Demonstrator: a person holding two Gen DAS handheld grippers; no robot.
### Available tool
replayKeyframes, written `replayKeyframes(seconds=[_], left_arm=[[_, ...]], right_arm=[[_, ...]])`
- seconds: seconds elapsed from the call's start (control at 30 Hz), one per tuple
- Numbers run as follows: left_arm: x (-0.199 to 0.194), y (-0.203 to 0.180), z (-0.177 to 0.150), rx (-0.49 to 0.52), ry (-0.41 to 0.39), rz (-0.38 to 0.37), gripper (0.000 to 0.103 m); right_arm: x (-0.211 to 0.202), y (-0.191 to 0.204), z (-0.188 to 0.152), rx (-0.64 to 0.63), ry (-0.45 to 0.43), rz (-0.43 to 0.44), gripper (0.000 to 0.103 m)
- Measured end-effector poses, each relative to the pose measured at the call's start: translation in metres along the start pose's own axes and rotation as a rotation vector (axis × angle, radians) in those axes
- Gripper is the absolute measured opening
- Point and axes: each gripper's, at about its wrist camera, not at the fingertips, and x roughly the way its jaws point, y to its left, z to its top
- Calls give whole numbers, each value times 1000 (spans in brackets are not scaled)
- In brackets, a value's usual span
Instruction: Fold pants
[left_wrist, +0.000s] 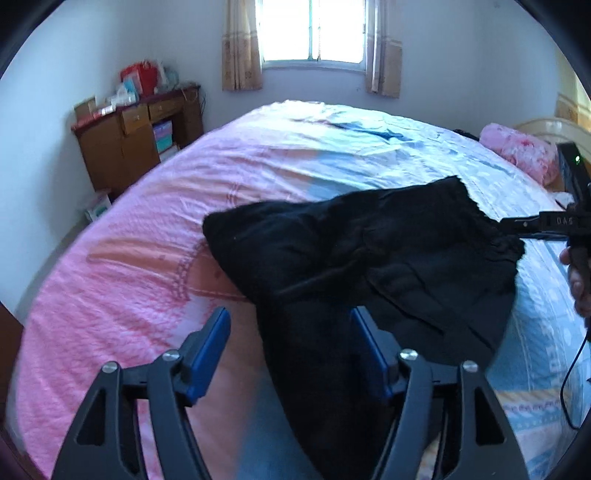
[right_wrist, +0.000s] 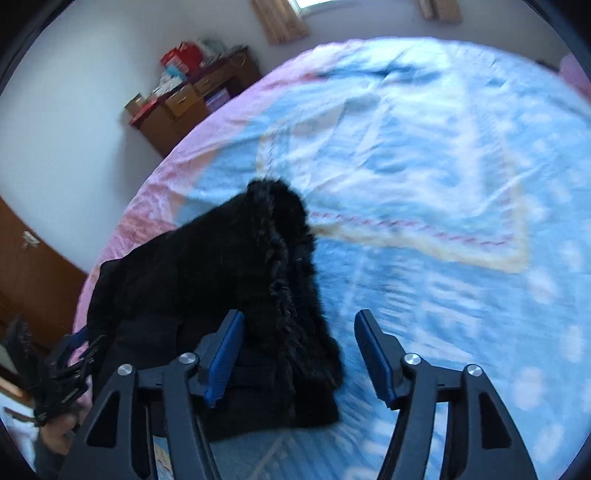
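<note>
Starting far left: wooden desk (left_wrist: 140, 147) against the wall, cluttered on top; window (left_wrist: 314, 33) with curtains behind the bed (left_wrist: 110, 258), which has a pink and blue cover; left gripper (left_wrist: 291, 328) spread wide, blue pads apart, black pants (left_wrist: 369, 266) draped across the gap and over its right finger, no visible clamp on the cloth; pants lie crumpled on the near part of the bed, waistband end toward the right; right gripper (right_wrist: 299, 332) also wide open, its left finger resting over the folded edge of the pants (right_wrist: 221, 295), right finger over bare cover, nothing held; pink pillow (left_wrist: 521, 155) at far right by the headboard; right-wrist view motion-blurred.
</note>
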Motion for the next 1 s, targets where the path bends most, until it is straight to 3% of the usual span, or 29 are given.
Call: replayKeyframes(seconds=[0.1, 0.17, 0.43, 0.67, 0.77, 1.0], left_arm=[[-27, -3, -1, -34, -42, -27, 78], [-44, -7, -3, -62, -59, -35, 88], [-97, -31, -14, -91, -128, -94, 89], [-129, -50, -22, -66, -177, -94, 89], [-137, -56, -26, -54, -190, -89, 94], [-143, -59, -34, -55, -194, -89, 94]], right_arm=[[-37, 6, -14, -15, -62, -40, 65], [-60, 9, -25, -12, -99, -39, 69], [-136, 40, -84, -65, -210, -41, 72], [-170, 54, -120, -104, -252, -34, 73], [-176, 61, -129, -115, -260, -38, 73], [-189, 75, -142, -147, -295, -45, 74]])
